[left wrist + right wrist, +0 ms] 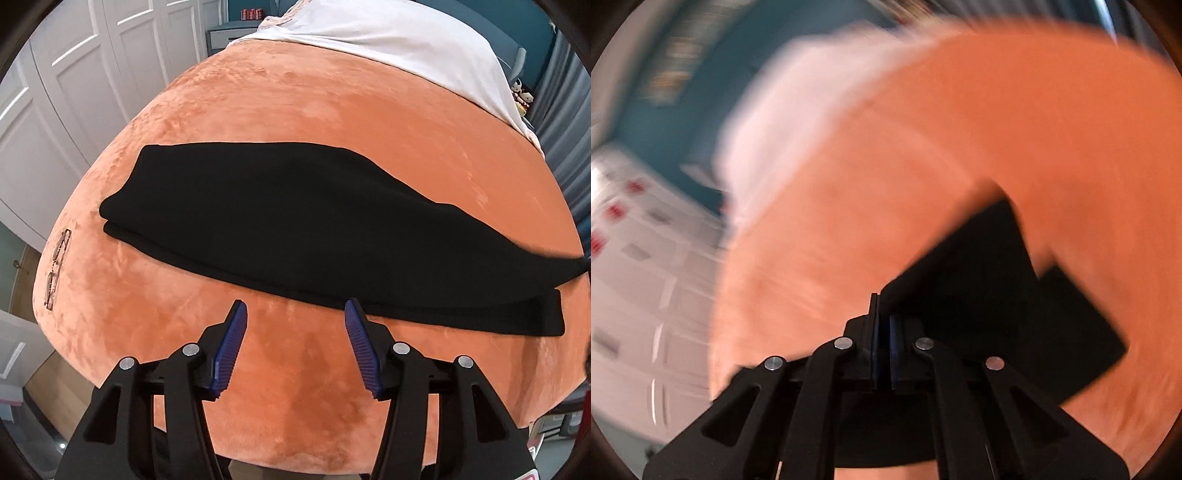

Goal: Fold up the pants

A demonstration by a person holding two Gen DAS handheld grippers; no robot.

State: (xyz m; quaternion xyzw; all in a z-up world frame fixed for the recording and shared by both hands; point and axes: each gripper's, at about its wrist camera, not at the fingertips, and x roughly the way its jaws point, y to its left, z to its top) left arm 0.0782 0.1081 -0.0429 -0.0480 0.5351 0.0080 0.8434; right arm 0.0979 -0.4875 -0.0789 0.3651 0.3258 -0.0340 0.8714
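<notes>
Left wrist view: left gripper (pixel 293 308) wide, empty, near black pants (pixel 295 221), ready for regrasp; right gripper (pixel 883 306) clamped, holding pants end, apparently.

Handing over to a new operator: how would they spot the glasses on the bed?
Find the orange blanket covering the bed. The glasses lie at its left edge, left of the folded black pants, apart from them. They are the only thin, wire-framed thing there.
</notes>
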